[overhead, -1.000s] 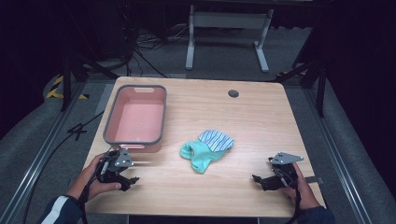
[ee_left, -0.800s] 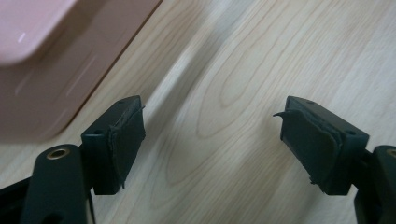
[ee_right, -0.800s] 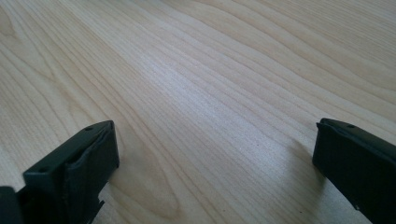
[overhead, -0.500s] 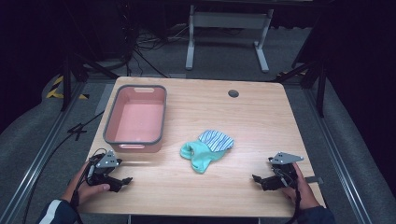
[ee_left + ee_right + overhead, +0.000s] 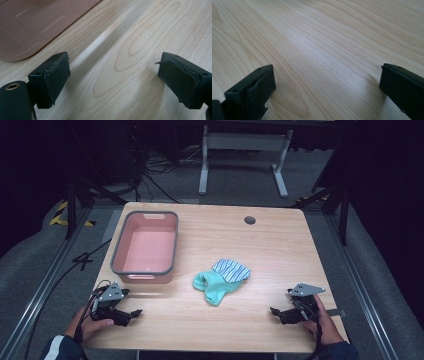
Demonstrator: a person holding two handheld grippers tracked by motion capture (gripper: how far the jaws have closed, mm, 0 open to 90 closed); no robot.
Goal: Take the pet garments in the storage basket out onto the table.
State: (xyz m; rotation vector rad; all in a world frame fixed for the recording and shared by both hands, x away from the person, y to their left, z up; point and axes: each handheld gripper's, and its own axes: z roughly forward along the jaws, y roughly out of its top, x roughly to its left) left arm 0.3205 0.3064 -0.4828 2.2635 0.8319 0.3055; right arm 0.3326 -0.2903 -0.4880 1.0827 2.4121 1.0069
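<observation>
Two socks [image 5: 222, 279] are lying mid-bench, well apart from each gripper; nothing is sitting between either's jaws. Left gripper [image 5: 134, 312], just opening, is gaping wide; right gripper [image 5: 274, 310] is gaping wide too.

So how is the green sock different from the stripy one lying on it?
The green sock is plain turquoise; the striped sock has blue and white stripes. The green sock lies underneath, nearer the person; the striped sock rests partly on top of it, farther back. Both lie crumpled mid-table, apart from either gripper.

We've got a pink tub [image 5: 146, 249] with a grey rim near the tabletop's [image 5: 280, 250] left edge, pale woodgrain all over, plus teal and blue-striped socks [image 5: 222, 280] mid-tabletop.
</observation>
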